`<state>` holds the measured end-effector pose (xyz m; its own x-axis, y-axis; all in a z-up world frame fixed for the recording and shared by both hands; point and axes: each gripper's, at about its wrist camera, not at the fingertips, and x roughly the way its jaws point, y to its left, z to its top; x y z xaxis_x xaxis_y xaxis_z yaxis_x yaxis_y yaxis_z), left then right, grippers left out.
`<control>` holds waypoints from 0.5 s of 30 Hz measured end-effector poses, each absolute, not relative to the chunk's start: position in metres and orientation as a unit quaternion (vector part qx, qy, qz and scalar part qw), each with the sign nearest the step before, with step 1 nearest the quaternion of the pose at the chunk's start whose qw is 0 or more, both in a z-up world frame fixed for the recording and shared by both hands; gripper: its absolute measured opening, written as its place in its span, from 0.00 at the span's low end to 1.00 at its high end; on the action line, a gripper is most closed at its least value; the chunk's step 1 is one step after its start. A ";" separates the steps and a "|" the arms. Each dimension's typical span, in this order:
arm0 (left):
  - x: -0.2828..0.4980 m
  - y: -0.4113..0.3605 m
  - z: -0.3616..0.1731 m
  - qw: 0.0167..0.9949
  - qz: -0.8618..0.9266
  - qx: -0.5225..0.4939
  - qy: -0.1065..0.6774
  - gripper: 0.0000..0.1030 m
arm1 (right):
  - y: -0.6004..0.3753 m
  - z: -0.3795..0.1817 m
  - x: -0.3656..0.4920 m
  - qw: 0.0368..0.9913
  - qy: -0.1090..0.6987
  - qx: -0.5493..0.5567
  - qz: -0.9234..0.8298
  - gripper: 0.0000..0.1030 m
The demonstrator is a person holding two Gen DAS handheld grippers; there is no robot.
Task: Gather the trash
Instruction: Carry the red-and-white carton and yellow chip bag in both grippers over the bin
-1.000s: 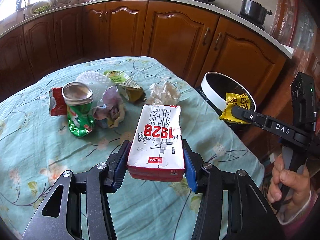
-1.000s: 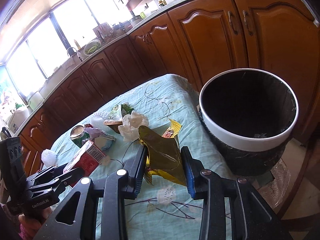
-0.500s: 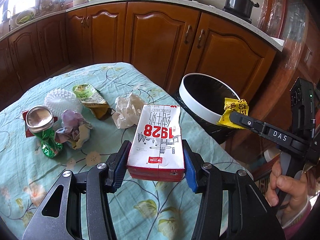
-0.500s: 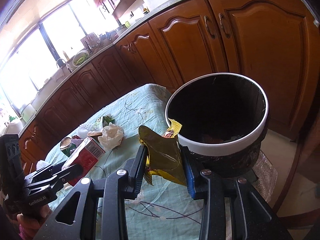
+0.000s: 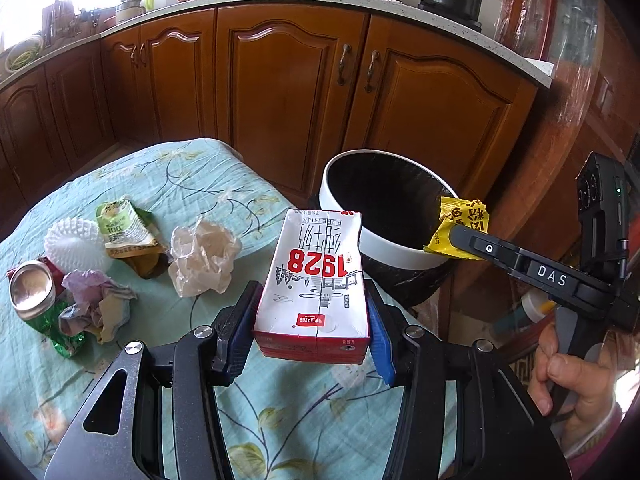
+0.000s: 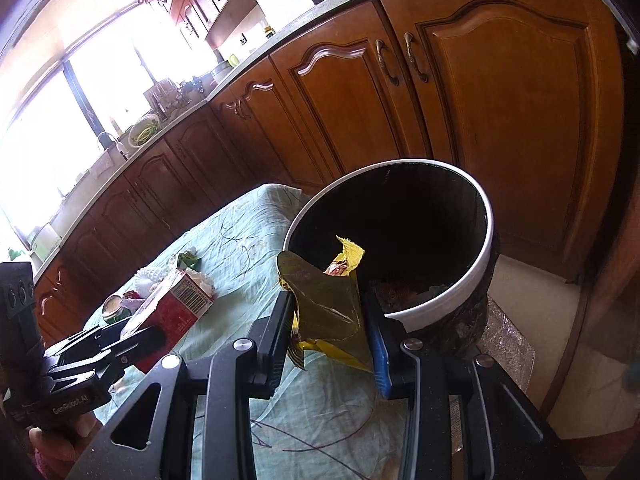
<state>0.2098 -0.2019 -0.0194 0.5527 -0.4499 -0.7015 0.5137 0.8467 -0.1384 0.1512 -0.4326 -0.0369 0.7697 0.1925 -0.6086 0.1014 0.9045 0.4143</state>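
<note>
Left wrist view showed the left gripper (image 5: 314, 320) clamped on a red-and-white milk carton (image 5: 316, 276), its blue pads pressed to both sides, held above the near edge of the table (image 5: 120, 380) in its floral cloth. Over the last second this view had swung from the litter toward the trash bin (image 5: 400, 256), which sat at the far right a second ago and now stood just beyond the carton. Right wrist view told the bigger change: the right gripper (image 6: 330, 312), closed on a yellow snack wrapper (image 6: 328, 304), had travelled from over the table to the bin's white rim, so that the wrapper's top now stood against the dark opening, where some rubbish lay at the bottom. In the left view the same wrapper (image 5: 460, 224) sat right at the rim on the gripper's tip. By my judgement the wrapper was about ready to be dropped, needing only a little more reach over the mouth, and the carton would follow. Much remained on the cloth: a crushed green can (image 5: 36, 300), a crumpled tissue (image 5: 204, 256), a green packet (image 5: 124, 228), a white foam net (image 5: 72, 240) and a wad of paper (image 5: 96, 308).
</note>
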 end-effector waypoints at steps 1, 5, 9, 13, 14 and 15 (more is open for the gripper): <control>0.211 -0.206 -0.019 0.880 -0.276 0.043 0.385 0.47 | -0.435 -0.037 0.152 0.915 0.339 0.217 0.023 0.35; 0.216 -0.219 -0.018 0.878 -0.283 0.050 0.384 0.47 | -0.444 -0.038 0.158 0.915 0.340 0.215 0.016 0.35; 0.225 -0.233 -0.018 0.874 -0.290 0.051 0.386 0.47 | -0.450 -0.035 0.164 0.918 0.338 0.209 0.008 0.35; 0.238 -0.249 -0.015 0.872 -0.297 0.055 0.385 0.47 | -0.458 -0.033 0.173 0.918 0.341 0.203 0.003 0.35; 0.241 -0.253 -0.014 0.872 -0.298 0.058 0.384 0.47 | -0.460 -0.033 0.176 0.918 0.343 0.200 0.000 0.36; 0.244 -0.258 -0.013 0.871 -0.301 0.060 0.384 0.47 | -0.462 -0.033 0.179 0.917 0.346 0.199 -0.001 0.36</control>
